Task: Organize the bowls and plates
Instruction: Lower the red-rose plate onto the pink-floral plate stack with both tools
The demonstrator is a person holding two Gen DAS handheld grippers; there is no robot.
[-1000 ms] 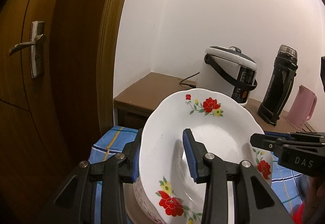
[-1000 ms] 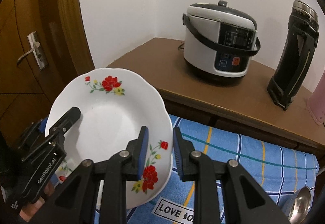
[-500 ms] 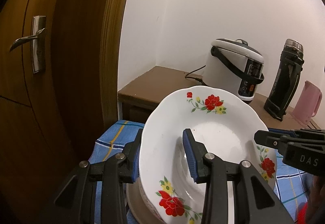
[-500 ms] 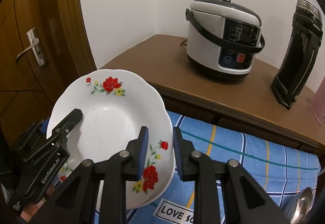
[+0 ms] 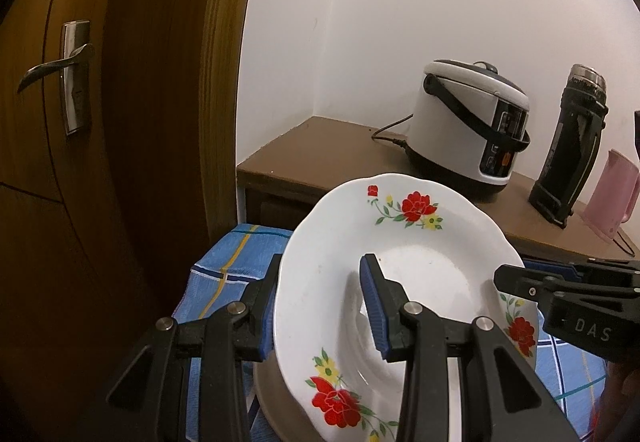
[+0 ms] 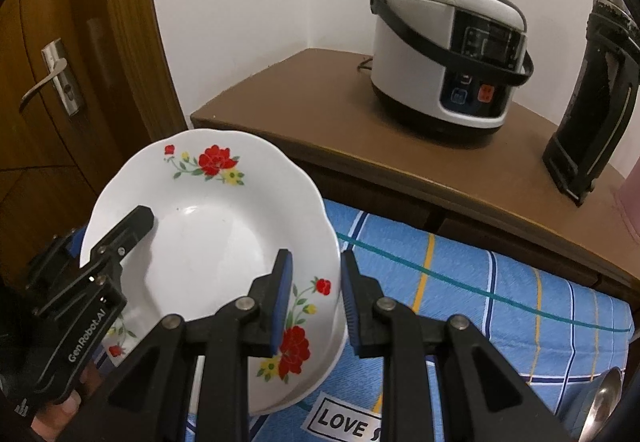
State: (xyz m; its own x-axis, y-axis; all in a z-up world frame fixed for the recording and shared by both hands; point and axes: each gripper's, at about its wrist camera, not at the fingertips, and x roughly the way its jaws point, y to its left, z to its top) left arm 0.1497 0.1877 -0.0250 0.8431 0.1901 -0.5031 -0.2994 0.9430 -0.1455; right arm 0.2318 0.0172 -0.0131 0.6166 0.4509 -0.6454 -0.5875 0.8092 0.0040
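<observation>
Brown wooden cabinet bearing rice cooker, black flask, pink jug, beside blue checked cloth

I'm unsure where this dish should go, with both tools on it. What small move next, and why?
Probably lower the plate level onto the brown dish showing under its near edge. The left tool and right tool each straddle the rim on opposite sides, and the plate hangs tilted above the blue cloth, so it isn't resting yet.

The white bowl (scalloped rim, red and yellow flowers) is held tilted above the blue checked cloth, its rim pinched on two opposite sides.
</observation>
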